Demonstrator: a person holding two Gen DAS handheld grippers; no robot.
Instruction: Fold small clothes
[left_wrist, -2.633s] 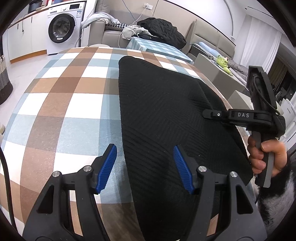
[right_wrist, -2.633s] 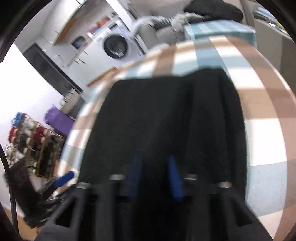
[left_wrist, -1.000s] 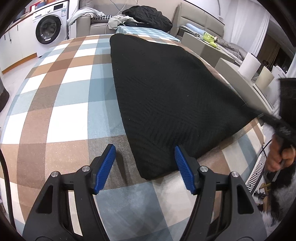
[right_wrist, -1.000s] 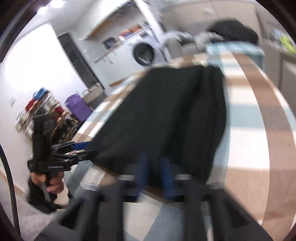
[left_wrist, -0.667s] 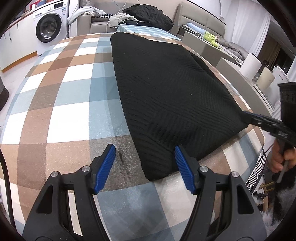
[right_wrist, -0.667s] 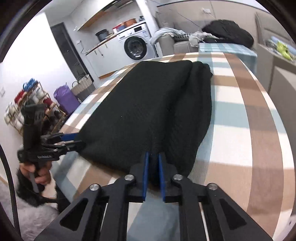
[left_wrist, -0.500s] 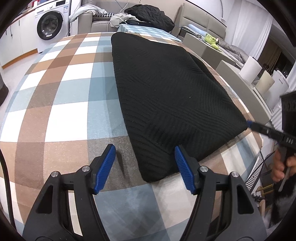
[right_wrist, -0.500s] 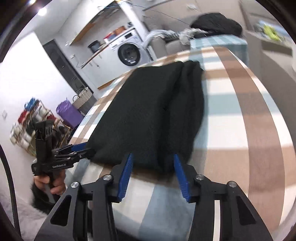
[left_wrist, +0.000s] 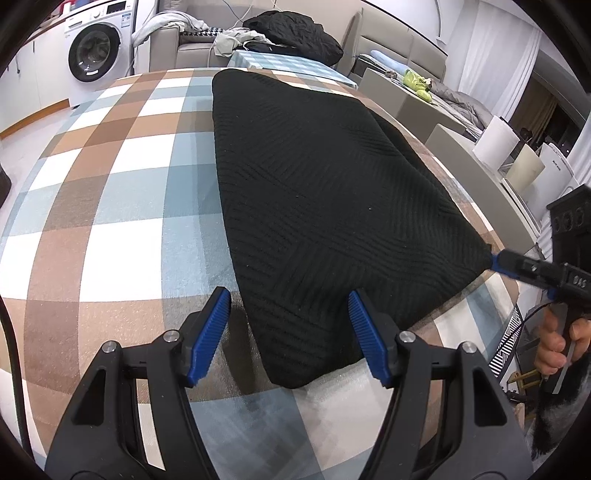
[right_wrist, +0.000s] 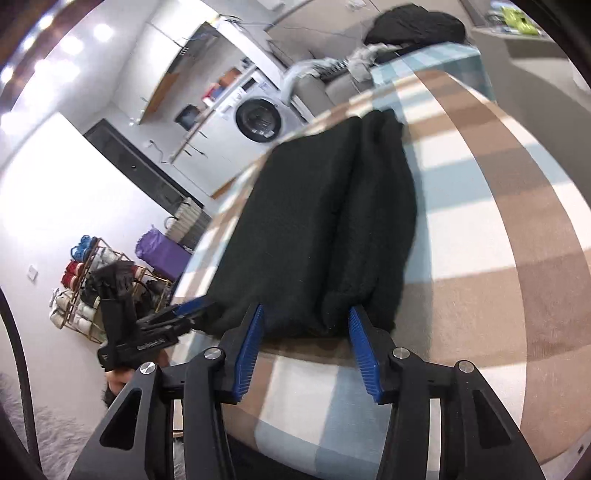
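A black knit garment (left_wrist: 325, 192) lies folded lengthwise on the checked tablecloth (left_wrist: 122, 192). It also shows in the right wrist view (right_wrist: 314, 229), with a rolled fold along its right side. My left gripper (left_wrist: 290, 334) is open, its blue fingers astride the garment's near left corner, not gripping. My right gripper (right_wrist: 304, 350) is open just in front of the garment's near edge. The right gripper also shows in the left wrist view (left_wrist: 496, 263), at the garment's right corner. The left gripper shows in the right wrist view (right_wrist: 188, 312).
The table's near edge runs just below both grippers. A washing machine (left_wrist: 94, 51), a sofa with a pile of clothes (left_wrist: 291, 27) and a small checked table stand beyond the far end. A shoe rack (right_wrist: 85, 284) stands on the floor at left.
My right gripper was shut on the garment's near edge; it has opened and let go. The garment was dragged toward the near table edge. My left gripper stayed open.
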